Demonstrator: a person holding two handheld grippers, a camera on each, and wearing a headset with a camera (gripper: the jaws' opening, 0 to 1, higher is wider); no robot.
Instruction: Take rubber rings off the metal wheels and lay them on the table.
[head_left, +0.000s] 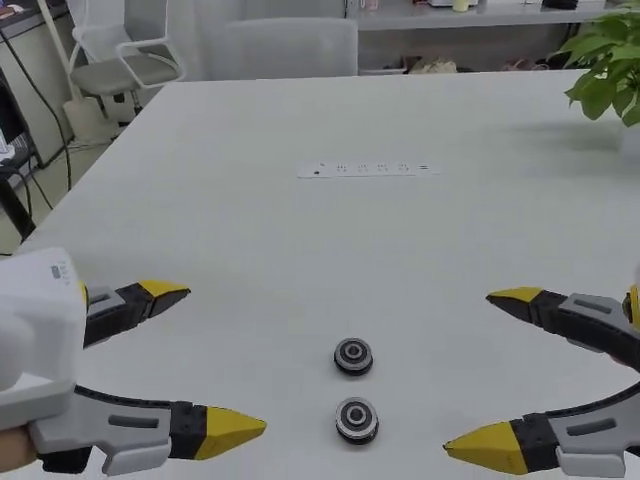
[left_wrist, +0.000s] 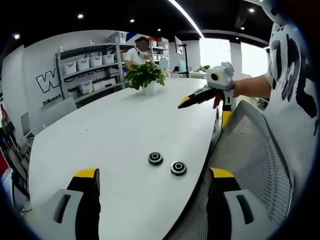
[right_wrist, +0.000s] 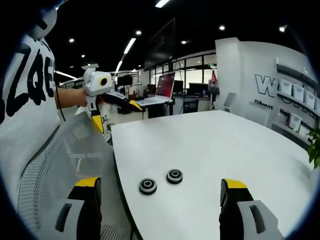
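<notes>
Yellow tips mark the jaws of the left gripper (head_left: 200, 358), which stand spread wide with nothing between them, poised over the white table (head_left: 300, 240) near its front edge. To the right of that gripper, about midway between the two tools, lie two metal wheels. The far wheel (head_left: 353, 356) is level with the open jaws, and the near wheel (head_left: 357, 420) lies just beside it on the person's side, close to it but apart. Each shows a pale hub inside a dark rubber ring (head_left: 338, 357), so both rings are still on their wheels and none lies loose on the table. In the left gripper view the pair sits ahead of the jaws and between their lines, the near wheel closer to the right-hand jaw and the table edge. In the right gripper view it sits likewise between the jaws, nearer the left-hand one. Right of the wheels, the right gripper (head_left: 490, 368) faces the left one, its yellow-tipped jaws also wide apart and gripping nothing. Well beyond both tools a socket strip (head_left: 368, 169) is set into the tabletop, and a green plant (head_left: 605, 65) stands at the far right. A grey mesh chair (left_wrist: 250, 150) shows below the table edge in both gripper views.
</notes>
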